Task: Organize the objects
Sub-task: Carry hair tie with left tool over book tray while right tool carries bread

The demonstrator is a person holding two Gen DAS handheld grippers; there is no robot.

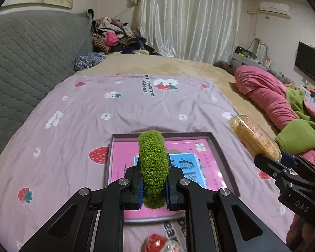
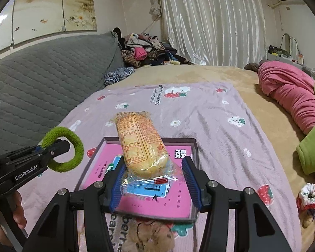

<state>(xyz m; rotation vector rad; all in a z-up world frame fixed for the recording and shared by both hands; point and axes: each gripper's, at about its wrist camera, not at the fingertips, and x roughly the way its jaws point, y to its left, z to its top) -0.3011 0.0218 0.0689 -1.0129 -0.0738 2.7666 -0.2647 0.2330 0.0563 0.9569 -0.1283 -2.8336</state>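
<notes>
My left gripper (image 1: 154, 168) is shut on a fuzzy green hair tie (image 1: 152, 147), which stands upright between the pads. Below it lies a shallow dark-rimmed box (image 1: 163, 134) with a pink book (image 1: 124, 161) inside. In the right wrist view my right gripper (image 2: 154, 161) is shut on a wrapped yellow bread packet (image 2: 140, 138), held by its near end above the same box (image 2: 178, 140). The left gripper (image 2: 63, 146) with the hair tie (image 2: 77, 147) shows at the left there. The right gripper (image 1: 271, 157) and bread packet (image 1: 252, 134) show at the right of the left wrist view.
The box rests on a lilac strawberry-print blanket (image 2: 210, 121) over a tan bed. A grey quilted headboard (image 1: 31, 58) runs along the left. Pink bedding (image 2: 289, 92) and a green cloth (image 2: 310, 151) lie at the right. A beige plush (image 2: 151, 235) and a red-and-white item (image 2: 309, 197) lie near me.
</notes>
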